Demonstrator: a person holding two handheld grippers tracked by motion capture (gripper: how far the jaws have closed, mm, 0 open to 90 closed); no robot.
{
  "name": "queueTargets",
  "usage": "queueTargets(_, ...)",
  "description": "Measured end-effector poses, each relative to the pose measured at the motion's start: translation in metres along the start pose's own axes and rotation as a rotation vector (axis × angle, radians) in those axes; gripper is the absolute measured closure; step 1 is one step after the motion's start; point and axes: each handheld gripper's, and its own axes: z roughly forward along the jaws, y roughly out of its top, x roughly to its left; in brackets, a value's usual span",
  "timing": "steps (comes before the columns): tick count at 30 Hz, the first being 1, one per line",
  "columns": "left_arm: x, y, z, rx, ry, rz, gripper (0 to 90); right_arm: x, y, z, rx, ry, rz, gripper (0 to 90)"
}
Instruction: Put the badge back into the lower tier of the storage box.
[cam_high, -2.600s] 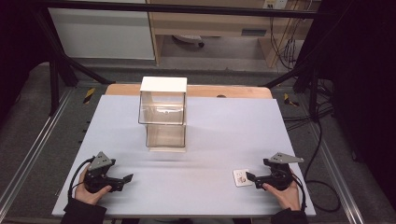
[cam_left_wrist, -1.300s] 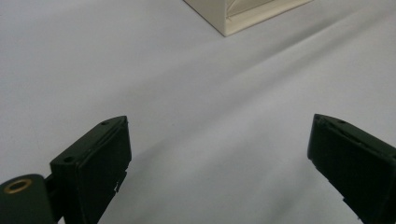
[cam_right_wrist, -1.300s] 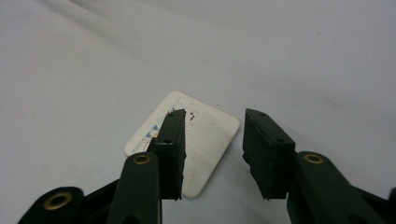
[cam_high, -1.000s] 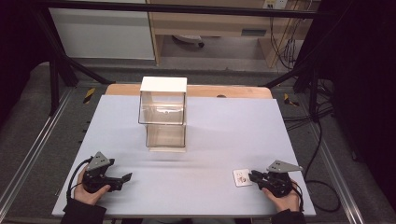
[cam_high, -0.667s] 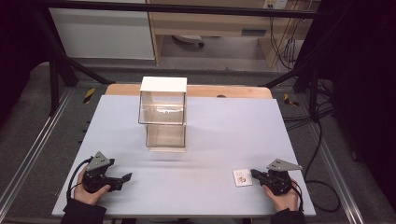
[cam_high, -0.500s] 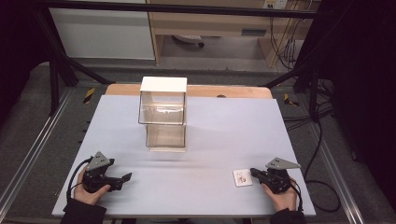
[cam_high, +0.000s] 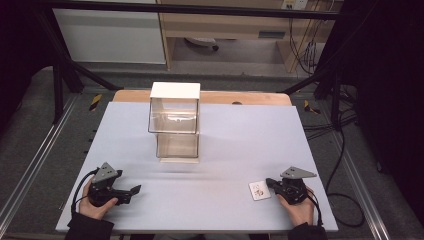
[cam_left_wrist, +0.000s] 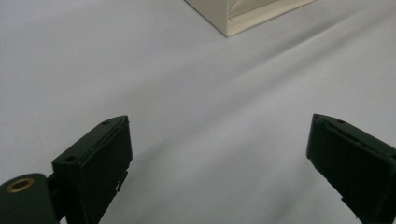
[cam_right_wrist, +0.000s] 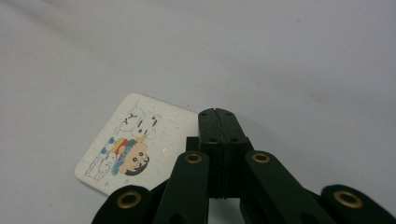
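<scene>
Left claw (cam_high: 134, 189) rests low on the desk (cam_high: 240, 140), well short of the clear box (cam_high: 174, 121) and off to its left side as the high view shows it. Jaws spread wide in the left claw view, nothing between them but bare pale desk surface (cam_left_wrist: 196, 93). A cream corner of the box base (cam_left_wrist: 233, 18) sits at the top edge of that view, well apart from the jaws. The person's left hand (cam_high: 92, 202) grips the body of the tool; a grey three-cornered plate (cam_high: 106, 172) sits on top and a black cable loops off toward the desk's near edge.

Right claw (cam_high: 269, 182) lies on the near right part of the desk, far from the box. Jaws pressed flat together in the right claw view (cam_right_wrist: 218, 122), holding nothing. Their tips lie over or just beside the right edge of a small white card (cam_right_wrist: 135, 142); cannot tell whether they touch it. Card lies flat on the desk, printed with a cartoon figure and a white dog. In the high view the card (cam_high: 259, 190) sits just beside the claw, on the side nearer the box. Right hand (cam_high: 297, 205) holds that tool from below.

Clear box stands upright near the desk's middle, white lid on top, cream base underneath.
</scene>
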Motion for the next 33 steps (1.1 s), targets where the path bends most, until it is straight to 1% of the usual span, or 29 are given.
queueTargets(7,0.0,0.0,0.0,-0.001,0.0,0.0,6.2,0.001,0.005,0.005,0.004,-0.001,-0.02,90.0)
queueTargets(12,0.0,0.0,0.0,-0.001,0.002,0.0,6.2,0.001,0.007,0.008,0.007,0.009,-0.027,90.0)
queueTargets(13,0.0,0.0,0.0,0.0,0.002,0.0,6.2,0.002,0.007,0.008,0.008,0.009,-0.021,90.0)
queueTargets(18,0.0,0.0,0.0,-0.001,0.002,0.0,6.2,0.002,0.009,0.01,0.005,0.009,-0.028,90.0)
queueTargets(21,0.0,0.0,0.0,0.0,0.003,-0.001,6.3,0.003,0.009,0.009,0.006,0.007,-0.025,89.4)
queueTargets(23,0.0,0.0,0.0,0.0,0.003,0.0,6.3,0.002,0.009,0.006,-0.006,0.002,-0.028,86.8)
queueTargets(25,0.0,0.0,0.0,0.001,0.004,0.0,6.2,0.003,0.009,0.002,-0.026,0.004,-0.014,82.9)
queueTargets(28,0.001,0.0,0.0,0.001,0.004,0.0,6.3,0.002,0.009,-0.001,-0.039,0.002,-0.009,73.0)
queueTargets(30,0.001,0.0,0.0,0.002,0.005,-0.001,6.3,0.002,0.009,-0.001,-0.041,0.005,-0.002,64.5)
queueTargets(33,0.001,0.0,0.0,0.001,0.005,-0.003,6.2,0.002,0.009,-0.001,-0.033,0.006,0.01,54.3)
